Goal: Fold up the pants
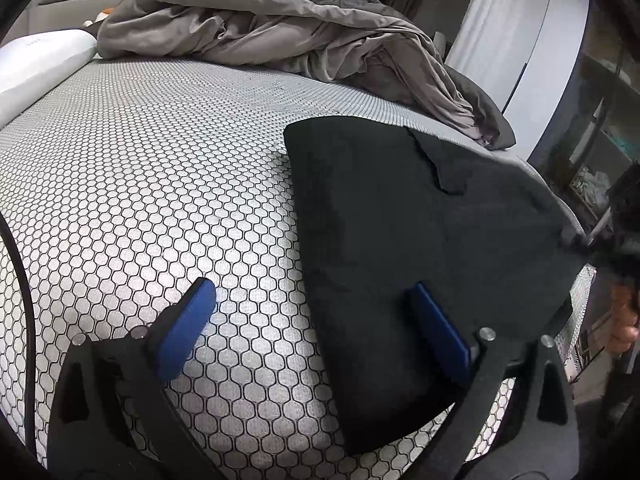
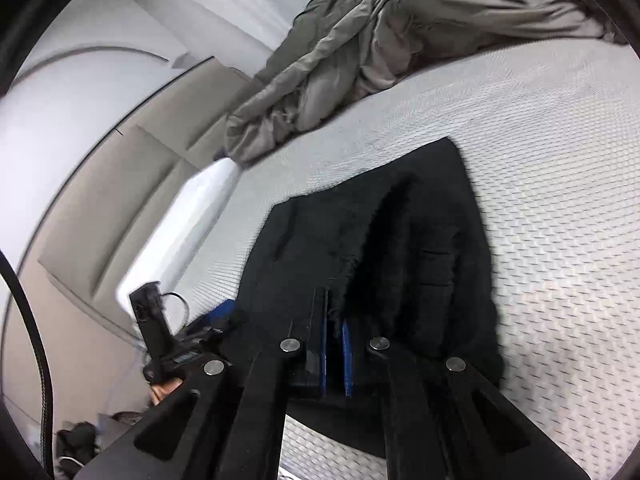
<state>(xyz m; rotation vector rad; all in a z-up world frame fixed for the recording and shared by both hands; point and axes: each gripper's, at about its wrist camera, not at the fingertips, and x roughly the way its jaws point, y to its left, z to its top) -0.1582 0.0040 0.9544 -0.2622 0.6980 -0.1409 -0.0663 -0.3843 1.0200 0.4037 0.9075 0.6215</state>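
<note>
1. The black pants (image 1: pixel 420 240) lie folded into a compact stack on the honeycomb-patterned mattress (image 1: pixel 160 160), filling the lower right of my left wrist view; in the right wrist view they sit centre frame.
2. My right gripper (image 2: pixel 336 320) has its blue pads pressed together, pinching a raised ridge of the pants' near edge.
3. My left gripper (image 1: pixel 312 308) is spread wide and holds nothing: one pad hangs over bare mattress, the other over the pants' left edge.
4. I judge the step to be one more fold. To do it well I should bring the left jaws down on the near left corner, match the right's height, and carry both corners over together so the edges line up.
5. Only the left view shows the pants' full outline and the flap near their top; only the right shows the pinch itself.
6. The crumpled grey duvet (image 1: pixel 280 28) lies well apart, at the top of both frames.
</note>
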